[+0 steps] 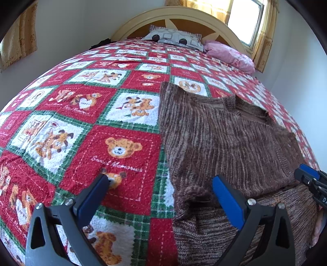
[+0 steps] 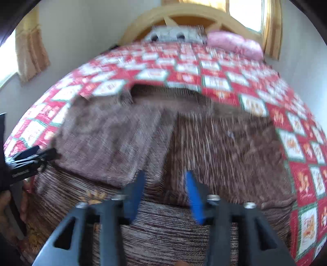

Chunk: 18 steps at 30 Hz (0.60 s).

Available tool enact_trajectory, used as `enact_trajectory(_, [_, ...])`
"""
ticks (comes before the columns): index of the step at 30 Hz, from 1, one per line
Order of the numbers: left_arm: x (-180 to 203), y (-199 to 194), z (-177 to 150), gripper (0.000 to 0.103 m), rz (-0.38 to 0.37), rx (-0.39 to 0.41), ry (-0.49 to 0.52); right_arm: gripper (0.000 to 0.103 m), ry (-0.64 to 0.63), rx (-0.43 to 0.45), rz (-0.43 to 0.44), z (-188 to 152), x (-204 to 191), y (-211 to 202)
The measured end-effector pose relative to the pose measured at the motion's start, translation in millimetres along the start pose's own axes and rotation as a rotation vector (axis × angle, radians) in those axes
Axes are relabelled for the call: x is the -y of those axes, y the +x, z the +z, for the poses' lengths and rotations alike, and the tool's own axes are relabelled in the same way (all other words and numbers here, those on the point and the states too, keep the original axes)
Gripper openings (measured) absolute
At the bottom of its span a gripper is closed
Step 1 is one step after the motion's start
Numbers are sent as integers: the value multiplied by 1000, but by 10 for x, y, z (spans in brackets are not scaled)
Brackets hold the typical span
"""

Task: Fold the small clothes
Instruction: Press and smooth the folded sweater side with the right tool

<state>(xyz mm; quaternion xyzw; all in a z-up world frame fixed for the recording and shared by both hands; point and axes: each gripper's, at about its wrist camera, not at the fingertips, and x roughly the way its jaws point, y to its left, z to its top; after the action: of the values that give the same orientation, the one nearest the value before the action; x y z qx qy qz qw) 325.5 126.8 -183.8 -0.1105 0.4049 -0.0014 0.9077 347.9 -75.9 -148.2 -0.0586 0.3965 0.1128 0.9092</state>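
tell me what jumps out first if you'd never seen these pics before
The loud red, white and green teddy-bear quilt covers the whole bed, running up to the arched wooden headboard. On its right half lies a brown striped knit sweater, partly folded over itself. Near the camera, the left gripper hangs with jaws wide open at the sweater's left edge, and a pink pillow sits by the window.

What we cannot make out

The right wrist view is smeared throughout: we cannot trace the folds of the brown knit sweater [image 2: 214, 143], and the pillows [image 2: 173, 33] are blobs. The left gripper [image 2: 30, 161] is cut by that picture's left edge, its jaws unreadable. In the left wrist view, the right gripper [image 1: 312, 180] is clipped at the right edge, its grip hidden.
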Motion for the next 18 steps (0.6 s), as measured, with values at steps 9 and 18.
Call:
enact_trajectory(9, [35, 53, -2, 103, 69, -17, 6, 48, 4, -107, 107, -42, -83, 363])
enact_trajectory(18, [50, 79, 4, 103, 98, -27, 27, 48, -8, -100, 86, -81, -20, 328])
